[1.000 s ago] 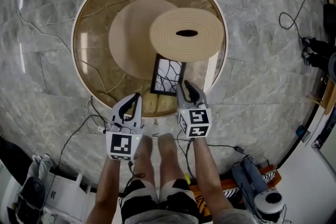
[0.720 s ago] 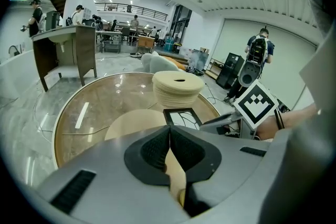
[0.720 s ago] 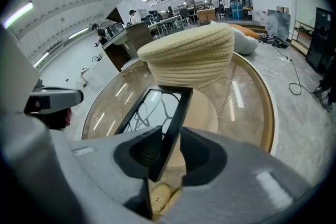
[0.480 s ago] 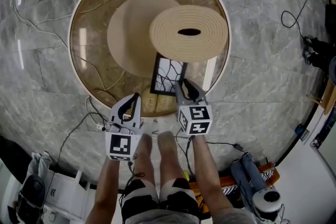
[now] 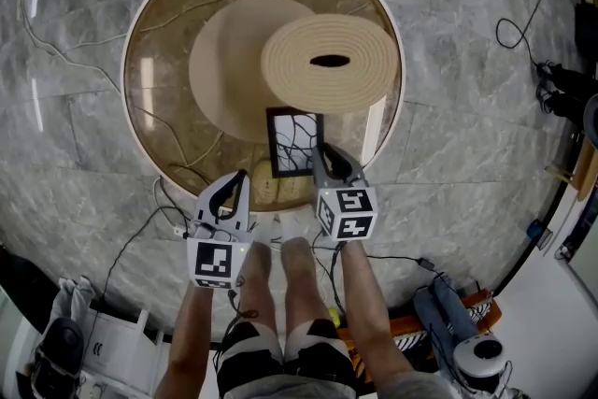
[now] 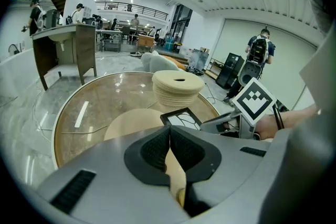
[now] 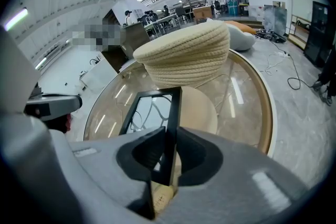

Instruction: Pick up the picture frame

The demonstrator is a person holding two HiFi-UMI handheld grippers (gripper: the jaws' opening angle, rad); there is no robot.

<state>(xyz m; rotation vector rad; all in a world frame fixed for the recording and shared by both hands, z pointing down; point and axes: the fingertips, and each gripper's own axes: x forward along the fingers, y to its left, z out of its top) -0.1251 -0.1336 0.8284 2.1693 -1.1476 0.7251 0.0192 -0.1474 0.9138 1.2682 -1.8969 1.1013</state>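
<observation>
We hold our left gripper (image 5: 241, 175) out on the left forearm (image 5: 192, 322), pitched forward and down. Its fingers (image 6: 152, 150) are pressed together with nothing between them. Our right gripper (image 5: 323, 152) sits just beside it, apart from it and a little farther forward. It is carried on the right forearm (image 5: 366, 313) and tipped more steeply down. Its fingers (image 7: 144, 157) are closing, with one side bar of the picture frame (image 7: 153, 112) standing between them, the pads against it.
</observation>
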